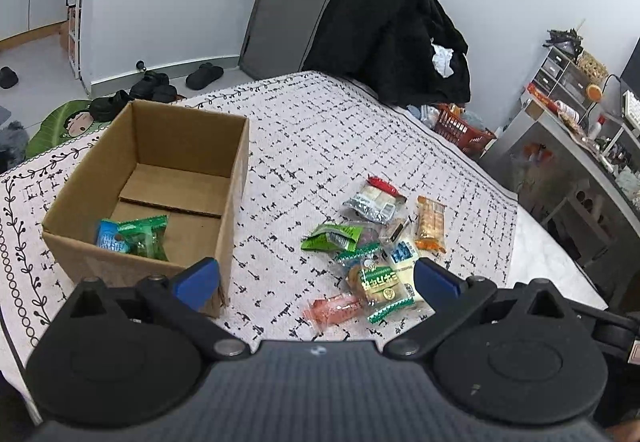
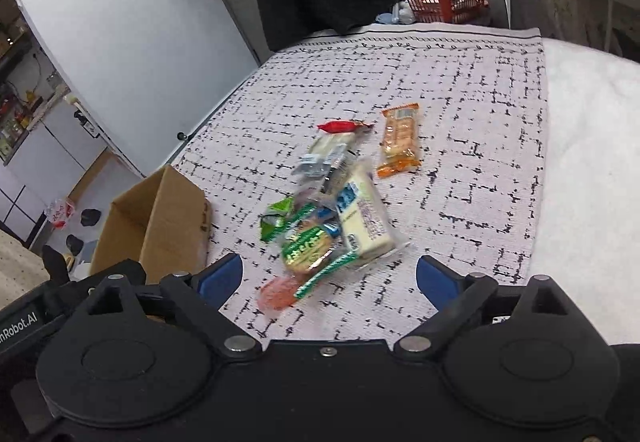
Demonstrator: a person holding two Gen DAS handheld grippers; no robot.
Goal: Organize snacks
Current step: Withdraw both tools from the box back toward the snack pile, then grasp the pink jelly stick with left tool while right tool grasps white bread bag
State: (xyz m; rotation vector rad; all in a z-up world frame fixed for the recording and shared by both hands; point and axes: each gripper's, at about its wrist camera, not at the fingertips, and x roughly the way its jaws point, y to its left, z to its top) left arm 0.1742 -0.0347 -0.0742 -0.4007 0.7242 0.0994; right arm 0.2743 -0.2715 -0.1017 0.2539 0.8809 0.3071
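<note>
Both grippers, left gripper [image 1: 316,278] and right gripper [image 2: 330,276], hover spread apart, empty, over the snack pile [image 2: 336,217], ready to fill the cardboard box [image 1: 234,177].

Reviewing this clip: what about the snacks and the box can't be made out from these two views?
- Cardboard box contents, right wrist view: only its outer walls show; the left claw's body covers its near part.
- Box's near inside corner, left wrist view: hidden behind the front wall, beyond the green and blue packets.
- Snack pile, right wrist view: motion-blurred, so labels are unreadable.
- Lower wrappers in the pile, both views: overlapped by others; count uncertain.
- Pink wrapper: contents unclear.
</note>
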